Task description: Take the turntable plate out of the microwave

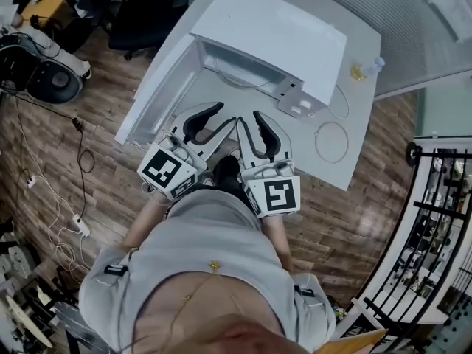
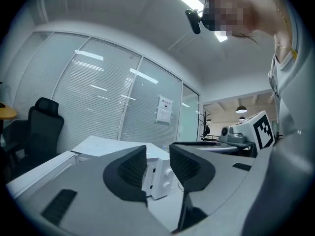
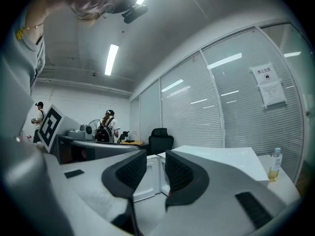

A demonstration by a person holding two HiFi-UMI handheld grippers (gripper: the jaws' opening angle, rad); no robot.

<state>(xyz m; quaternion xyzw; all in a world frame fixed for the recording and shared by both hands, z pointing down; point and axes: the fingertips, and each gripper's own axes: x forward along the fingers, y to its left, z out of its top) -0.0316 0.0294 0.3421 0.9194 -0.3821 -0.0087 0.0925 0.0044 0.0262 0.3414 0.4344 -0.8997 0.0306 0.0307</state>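
A white microwave (image 1: pixel 273 32) stands on a white table (image 1: pixel 361 116) with its door (image 1: pixel 158 94) swung open to the left. Its pale cavity (image 1: pixel 236 68) shows only a faint curved line on the floor, so I cannot make out the turntable plate. Both grippers hang side by side at the table's near edge, pointing level at the oven. My left gripper (image 1: pixel 219 118) (image 2: pixel 157 163) is open, and the microwave's knob panel (image 2: pixel 161 178) shows through the gap. The jaws of my right gripper (image 1: pixel 248 120) (image 3: pixel 156 168) also stand apart with nothing between them.
A small bottle (image 1: pixel 366 68) (image 3: pixel 273 163) stands at the table's far right corner. A loose cable (image 1: pixel 332 139) loops on the table right of the oven. Wooden floor with cords lies to the left, a black office chair (image 2: pixel 44 124) stands behind, and a black rack (image 1: pixel 442 220) is at the right.
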